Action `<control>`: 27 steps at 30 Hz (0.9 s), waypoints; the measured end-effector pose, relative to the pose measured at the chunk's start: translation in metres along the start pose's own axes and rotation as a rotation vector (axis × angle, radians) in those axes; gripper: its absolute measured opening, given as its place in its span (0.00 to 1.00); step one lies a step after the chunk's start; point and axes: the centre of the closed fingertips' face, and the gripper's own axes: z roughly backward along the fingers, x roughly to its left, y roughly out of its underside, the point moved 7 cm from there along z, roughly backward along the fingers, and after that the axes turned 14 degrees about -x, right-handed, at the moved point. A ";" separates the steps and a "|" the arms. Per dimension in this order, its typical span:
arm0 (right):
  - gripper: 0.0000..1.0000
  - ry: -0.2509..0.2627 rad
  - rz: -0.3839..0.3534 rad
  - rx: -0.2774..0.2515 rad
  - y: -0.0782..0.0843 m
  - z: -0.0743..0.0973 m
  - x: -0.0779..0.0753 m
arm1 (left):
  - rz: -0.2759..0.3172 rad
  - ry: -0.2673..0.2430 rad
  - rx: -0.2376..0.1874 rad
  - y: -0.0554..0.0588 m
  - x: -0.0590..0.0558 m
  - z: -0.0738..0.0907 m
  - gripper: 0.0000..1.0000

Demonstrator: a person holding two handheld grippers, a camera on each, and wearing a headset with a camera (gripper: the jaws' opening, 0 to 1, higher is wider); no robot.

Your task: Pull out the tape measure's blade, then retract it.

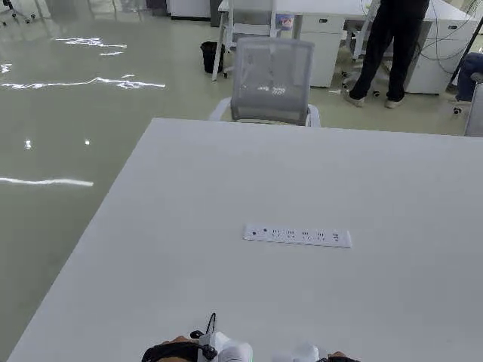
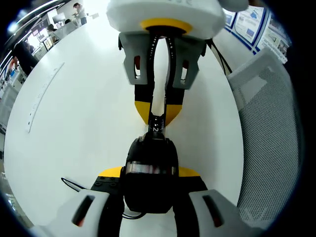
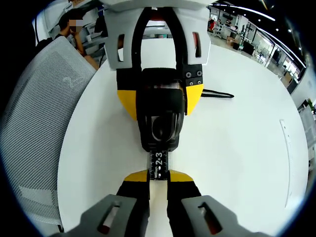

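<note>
Task status: early in the pull. My left gripper [image 2: 150,174] is clamped around the black tape measure [image 2: 149,158], held just above the near end of the table. My right gripper [image 3: 159,177] faces it, jaws pinched on the blade [image 3: 158,162]. Only a short length is out, with its first numerals showing. In my judgement most of the pull and the whole retraction remain.

Surroundings: white table [image 1: 226,188], bare apart from a power strip [image 1: 297,235]. Beyond it are a mesh chair [image 1: 272,79], a glossy floor [image 1: 75,113] and a standing person [image 1: 392,45].
</note>
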 end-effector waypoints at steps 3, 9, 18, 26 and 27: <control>0.11 0.000 0.004 0.002 0.000 0.001 0.000 | 0.001 0.000 0.000 0.000 0.000 0.000 0.34; 0.11 0.001 0.006 0.005 0.002 0.002 0.000 | 0.002 -0.003 0.003 0.000 -0.001 0.000 0.34; 0.11 0.003 -0.004 0.012 0.004 0.004 0.000 | 0.005 -0.003 0.006 -0.001 -0.001 0.000 0.34; 0.11 0.009 -0.013 0.019 0.008 0.008 0.001 | 0.000 -0.011 0.005 0.000 -0.002 0.000 0.34; 0.11 0.011 -0.015 0.020 0.008 0.008 0.001 | 0.000 -0.011 0.005 0.000 -0.002 0.000 0.34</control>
